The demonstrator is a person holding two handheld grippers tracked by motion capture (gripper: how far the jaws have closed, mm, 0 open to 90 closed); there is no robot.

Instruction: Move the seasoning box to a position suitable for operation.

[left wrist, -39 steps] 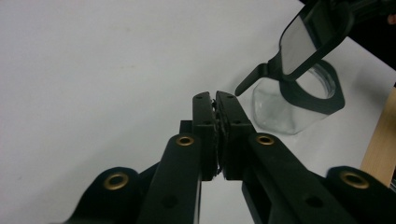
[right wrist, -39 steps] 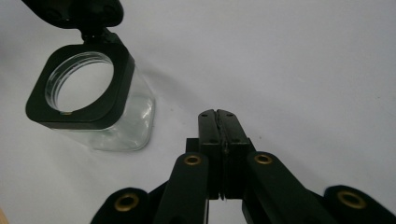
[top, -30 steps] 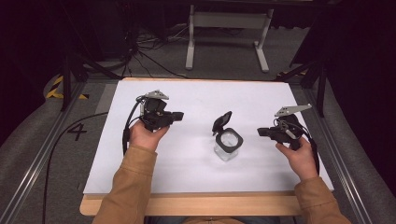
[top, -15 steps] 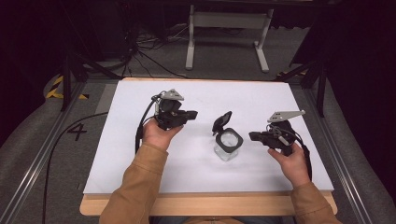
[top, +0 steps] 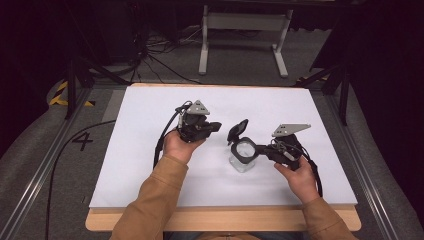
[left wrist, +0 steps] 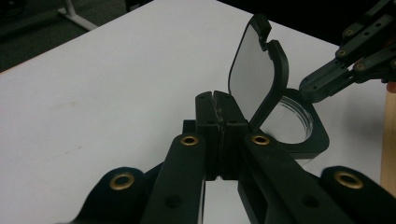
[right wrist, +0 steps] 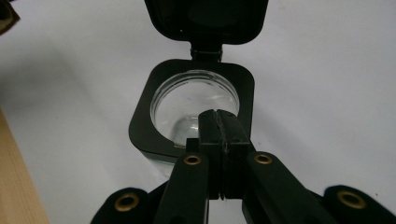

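A white rectangular sheet (top: 150, 165) covers a wooden table (top: 220, 220) in the centre of the high view. Just right of centre stands a small clear glass jar with a square black collar (top: 243, 154), its hinged black lid (top: 237, 131) flipped open and standing upright at the jar's upper left.

The left gripper (top: 216, 126), held in the person's left hand (top: 178, 145), sits left of centre, jaws pointing right toward the lid without touching it. In the left gripper view its jaws are pressed together with nothing between them, the lid (left wrist: 254, 77) just beyond their tips.

The right gripper (top: 260, 149), held in the right hand (top: 299, 177), reaches from the right to the collar's edge. In the right gripper view its jaws are likewise closed and empty, tips over the near rim of the jar (right wrist: 194, 105); whether they touch it I cannot tell.
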